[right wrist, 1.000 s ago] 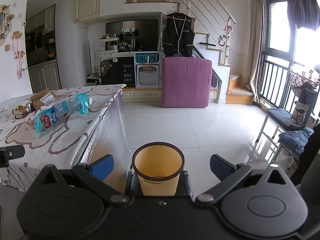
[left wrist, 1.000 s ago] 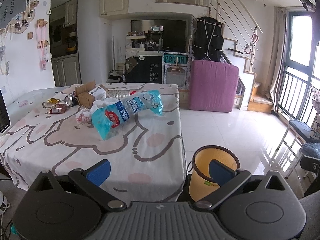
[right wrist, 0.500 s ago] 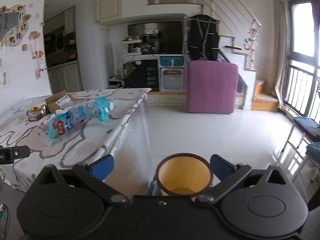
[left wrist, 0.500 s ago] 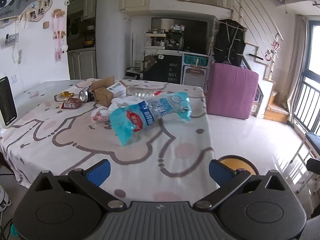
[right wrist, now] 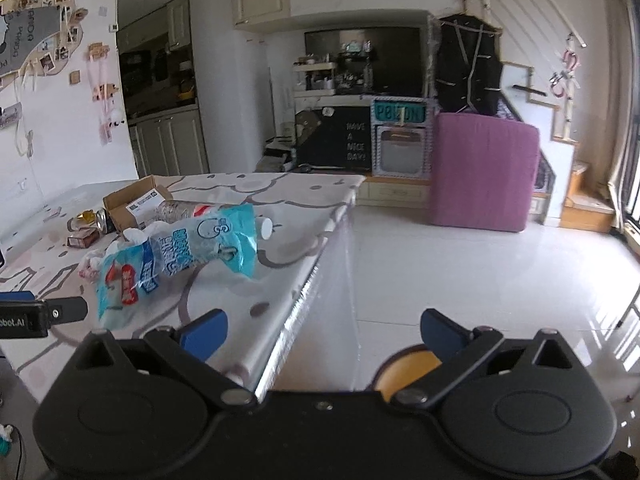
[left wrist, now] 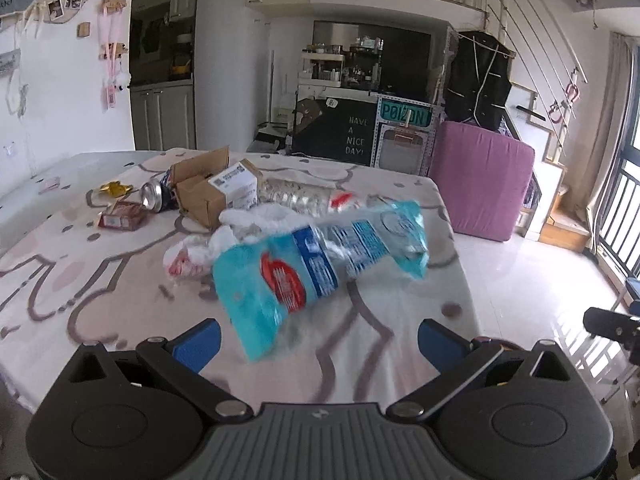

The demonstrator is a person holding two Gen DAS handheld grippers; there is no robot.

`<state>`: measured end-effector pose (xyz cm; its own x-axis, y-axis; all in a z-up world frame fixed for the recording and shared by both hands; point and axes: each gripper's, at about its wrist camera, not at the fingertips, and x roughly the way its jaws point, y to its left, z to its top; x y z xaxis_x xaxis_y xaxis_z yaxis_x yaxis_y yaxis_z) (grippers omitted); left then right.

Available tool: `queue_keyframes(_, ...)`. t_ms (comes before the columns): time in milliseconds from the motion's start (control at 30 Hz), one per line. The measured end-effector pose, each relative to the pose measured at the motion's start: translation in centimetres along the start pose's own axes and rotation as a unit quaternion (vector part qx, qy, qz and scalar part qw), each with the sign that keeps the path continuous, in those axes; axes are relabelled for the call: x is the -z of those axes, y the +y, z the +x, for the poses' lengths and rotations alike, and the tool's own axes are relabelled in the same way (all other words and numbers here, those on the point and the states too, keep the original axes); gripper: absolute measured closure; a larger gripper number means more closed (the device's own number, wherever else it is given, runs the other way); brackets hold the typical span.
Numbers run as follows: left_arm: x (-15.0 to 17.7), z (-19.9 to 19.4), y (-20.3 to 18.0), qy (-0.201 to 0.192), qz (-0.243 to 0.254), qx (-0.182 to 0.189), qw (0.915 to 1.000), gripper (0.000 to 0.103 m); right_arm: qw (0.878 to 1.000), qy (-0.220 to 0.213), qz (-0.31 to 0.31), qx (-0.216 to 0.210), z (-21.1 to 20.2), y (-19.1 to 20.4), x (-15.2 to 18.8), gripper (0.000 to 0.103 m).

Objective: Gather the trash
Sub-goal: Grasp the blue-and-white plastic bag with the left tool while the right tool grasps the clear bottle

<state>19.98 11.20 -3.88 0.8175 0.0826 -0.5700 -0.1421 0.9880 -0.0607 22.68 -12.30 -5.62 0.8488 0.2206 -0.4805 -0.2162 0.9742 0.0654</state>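
Note:
A crumpled blue plastic bag lies on the table, just ahead of my open, empty left gripper. Behind it lie white tissue, a clear plastic bottle, a cardboard box, a can and a red packet. The bag also shows in the right wrist view. My right gripper is open and empty over the table's right edge. The yellow bin stands on the floor below it, mostly hidden.
The table edge drops to a white tiled floor on the right. A purple cushion block stands far back. My left gripper body shows at the left of the right wrist view.
Both grippers have risen and moved left toward the table. The blue bag is now much closer to my left gripper, and the bin has dropped nearly out of both views.

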Motion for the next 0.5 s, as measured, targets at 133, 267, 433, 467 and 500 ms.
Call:
queue_keyframes(133,-2.8,3.1,1.4,-0.012,0.008,0.011,0.9998,0.000,1.000,0.022,0.006,-0.018,4.0,0.8,-2.1,0.000)
queue_keyframes(267,-5.8,6.4,2.9,-0.001,0.023,0.050,0.9985,0.000,0.998,0.062,0.020,-0.018,7.3,1.3,-4.1,0.000)
queue_keyframes(433,-9.4,11.4,4.2,0.048,0.064,0.119,0.9897,0.001,0.992,0.101,0.069,-0.032,10.1,1.2,-7.0,0.022)
queue_keyframes(467,-9.9,12.4,4.3,0.061,0.075,0.134,0.9863,0.001,0.990,0.110,0.079,-0.035,10.8,1.3,-7.7,0.030)
queue_keyframes(500,-10.4,13.3,4.3,0.074,0.087,0.148,0.9824,0.002,0.989,0.116,0.085,-0.036,11.3,1.5,-8.2,0.038)
